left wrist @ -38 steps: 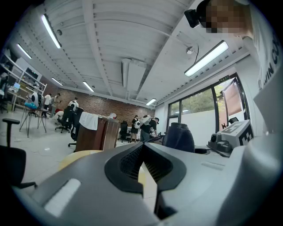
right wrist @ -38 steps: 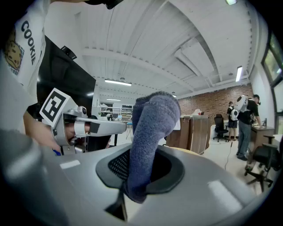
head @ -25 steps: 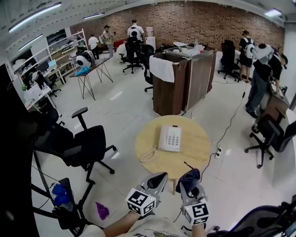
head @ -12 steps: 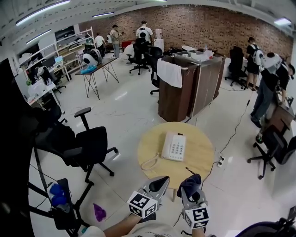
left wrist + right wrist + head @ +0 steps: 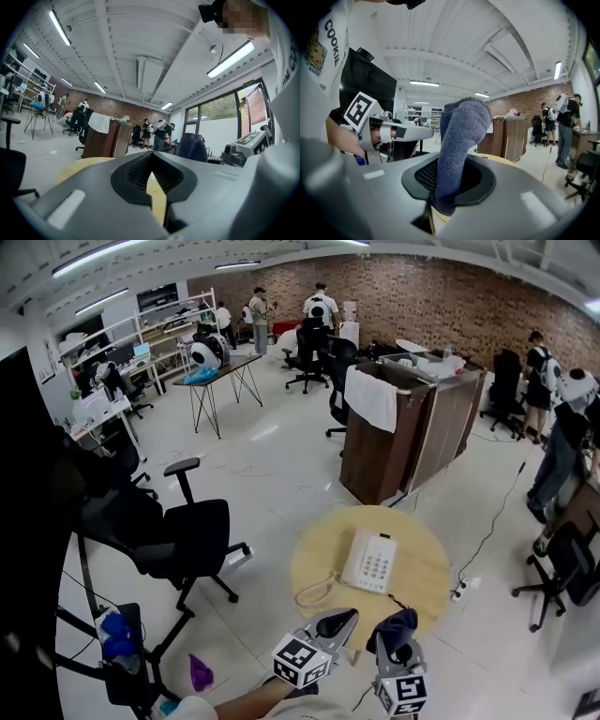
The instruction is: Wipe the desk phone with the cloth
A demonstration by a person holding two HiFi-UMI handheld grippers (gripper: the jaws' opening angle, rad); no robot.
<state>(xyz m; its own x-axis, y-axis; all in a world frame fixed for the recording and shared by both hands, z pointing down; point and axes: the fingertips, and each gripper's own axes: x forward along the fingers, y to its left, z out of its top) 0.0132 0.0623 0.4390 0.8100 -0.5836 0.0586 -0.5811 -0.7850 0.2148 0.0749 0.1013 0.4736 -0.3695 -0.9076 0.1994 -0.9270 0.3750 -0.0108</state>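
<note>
The round wooden table point(image 5: 417, 563) lies ahead of both pairs of my jaws. Past my left gripper point(image 5: 151, 157) only a strip of its yellow top shows. The white desk phone point(image 5: 369, 561) sits on it, ahead and between the two pairs, well apart from both. My own housings block it in both gripper views, and its keypad is too small to read. My right gripper point(image 5: 450, 180) is clamped on the dark blue cloth point(image 5: 464, 131), which stands up past the jaws and hides their tips. My left jaws are pressed together, nothing between them. The phone's coiled cord point(image 5: 314, 593) lies ahead of them. To the left of my right jaws, "COOKIE" reads on a white shirt point(image 5: 321, 65).
</note>
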